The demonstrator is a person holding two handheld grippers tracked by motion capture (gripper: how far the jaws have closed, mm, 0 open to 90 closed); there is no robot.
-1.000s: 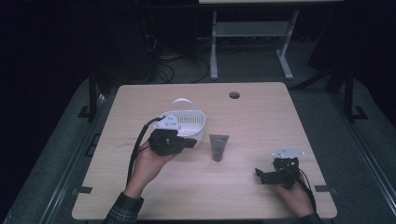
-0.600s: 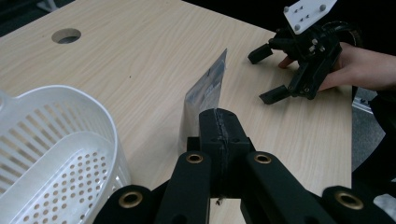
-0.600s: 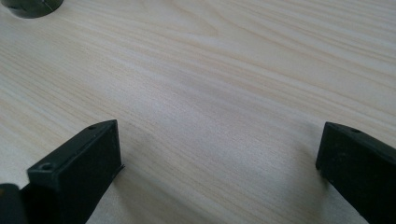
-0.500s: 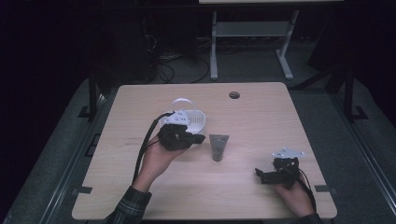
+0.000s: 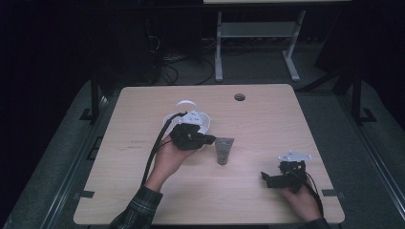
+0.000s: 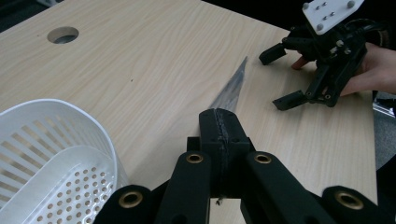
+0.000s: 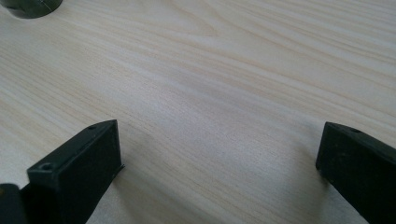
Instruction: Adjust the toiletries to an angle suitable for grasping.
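A: The left gripper (image 5: 206, 140) has slid rightward from the basket (image 6: 56, 154) toward the grey tube (image 5: 223, 149), jaws fully closed, holding nothing.

B: The tube lies flat mid-desk (image 5: 267, 124); closed jaws could shove it away. The right gripper (image 5: 267, 179) rests wide open, empty.

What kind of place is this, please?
Probably a lab or workshop set up for recording: a plain wooden table with a cable hole, cables on the floor behind it, and a metal stand in dark surroundings.
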